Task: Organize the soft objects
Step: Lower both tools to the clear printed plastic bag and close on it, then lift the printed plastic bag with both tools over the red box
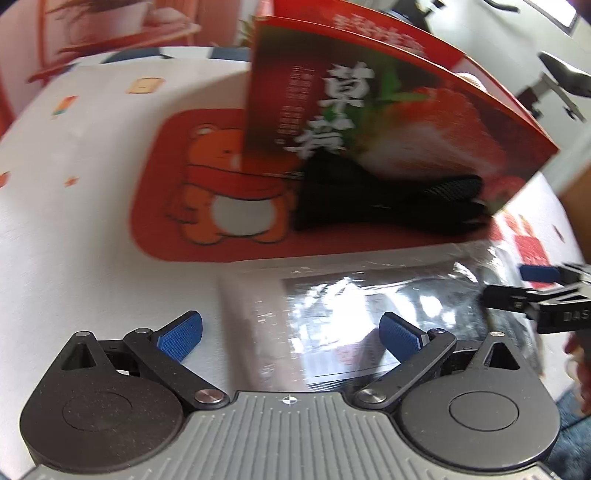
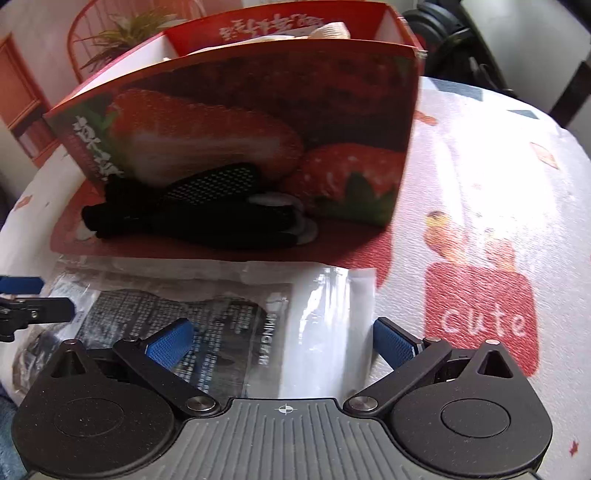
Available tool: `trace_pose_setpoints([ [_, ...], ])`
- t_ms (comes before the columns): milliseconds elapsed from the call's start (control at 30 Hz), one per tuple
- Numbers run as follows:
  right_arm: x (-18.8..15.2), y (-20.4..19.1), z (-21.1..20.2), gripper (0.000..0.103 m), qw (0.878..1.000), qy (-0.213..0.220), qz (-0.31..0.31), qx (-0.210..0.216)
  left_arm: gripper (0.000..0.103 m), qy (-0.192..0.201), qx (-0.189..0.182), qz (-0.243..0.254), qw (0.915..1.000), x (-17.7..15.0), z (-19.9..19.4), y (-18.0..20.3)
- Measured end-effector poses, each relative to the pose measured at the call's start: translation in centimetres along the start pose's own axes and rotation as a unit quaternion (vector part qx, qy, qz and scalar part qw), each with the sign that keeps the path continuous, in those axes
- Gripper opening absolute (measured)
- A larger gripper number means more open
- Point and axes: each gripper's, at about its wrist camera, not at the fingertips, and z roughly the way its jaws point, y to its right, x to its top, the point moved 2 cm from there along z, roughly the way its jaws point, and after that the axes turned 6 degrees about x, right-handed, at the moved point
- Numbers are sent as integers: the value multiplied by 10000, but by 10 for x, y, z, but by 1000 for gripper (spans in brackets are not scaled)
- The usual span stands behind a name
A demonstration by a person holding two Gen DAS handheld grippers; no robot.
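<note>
A pair of black gloves (image 1: 384,199) lies on the table against the front of a red strawberry-print box (image 1: 388,107); the gloves (image 2: 199,206) and the box (image 2: 258,122) also show in the right wrist view. A clear plastic package (image 1: 369,317) with dark printing lies flat in front of the gloves, also in the right wrist view (image 2: 207,317). My left gripper (image 1: 291,332) is open and empty above the package's near edge. My right gripper (image 2: 284,339) is open and empty above the package's right part.
The table wears a white cloth with an orange bear panel (image 1: 207,188) and a red "cute" patch (image 2: 484,314). The box holds pale items (image 2: 328,31). A plant (image 2: 129,29) and an office chair (image 2: 461,44) stand behind the table.
</note>
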Motion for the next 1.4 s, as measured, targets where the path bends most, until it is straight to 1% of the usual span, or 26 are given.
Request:
trace_pose_setpoints([
  [33,2,-1,1,103,10000,-40,-18,15,101,-30,-134,24,9999,1,0,2],
  [100,6,-4,2,103,9998,-109,-29,178,99,-78,-411,10,9991,4,-1,7],
  [167,7,-7,2,103,9994,-145,-51,305,96,-89,-513,-2,9986,5,-1,10],
  [200,8,-8,2,103,9992,-156,-64,359,90,-72,-583,-2,9983,5,-2,10],
  [233,7,-8,1,103,9986,-153,-28,506,81,-58,-655,-1,9978,4,-3,11],
  [300,8,-6,-1,103,9966,-138,126,798,68,-55,-896,2,9960,4,-5,11],
  [367,8,-1,-3,101,9949,-142,336,942,67,-22,-938,48,9956,3,-9,12],
  [433,7,6,-7,87,9927,-131,534,1077,65,54,-898,102,9959,2,-14,12],
  [500,9,10,-13,81,9920,-102,559,1124,64,159,-978,18,9951,3,-21,8],
  [533,10,11,-17,77,9924,-72,498,1127,63,221,-1054,-48,9942,4,-24,5],
  [633,14,11,-33,69,9934,37,174,1134,62,457,-1185,-99,9919,9,-36,2],
  [733,21,7,-49,64,9935,170,-271,1093,62,739,-1222,-23,9897,15,-51,3],
  [833,27,0,-66,60,9914,337,-822,959,62,998,-1248,97,9871,22,-65,7],
  [867,29,-4,-71,59,9899,376,-1036,887,62,1068,-1251,136,9863,24,-69,7],
  [933,32,-12,-79,54,9857,418,-1451,743,62,1186,-1247,181,9849,26,-77,7],
  [967,32,-15,-83,52,9828,428,-1671,659,62,1231,-1247,202,9843,27,-80,7],
  [1033,31,-21,-90,44,9756,441,-2095,489,62,1316,-1243,248,9832,29,-87,5],
  [1067,30,-23,-93,43,9729,461,-2222,445,62,1363,-1234,284,9825,29,-89,6],
  [1133,29,-26,-97,37,9694,521,-2365,392,62,1478,-1202,349,9811,29,-94,6],
  [1200,28,-29,-99,33,9672,612,-2442,328,61,1605,-1178,385,9792,28,-100,7],
  [1267,26,-32,-101,32,9659,718,-2476,244,57,1644,-1181,405,9785,25,-102,7],
  [1400,19,-33,-97,28,9668,757,-2433,198,44,1506,-1105,447,9814,20,-92,5],
])
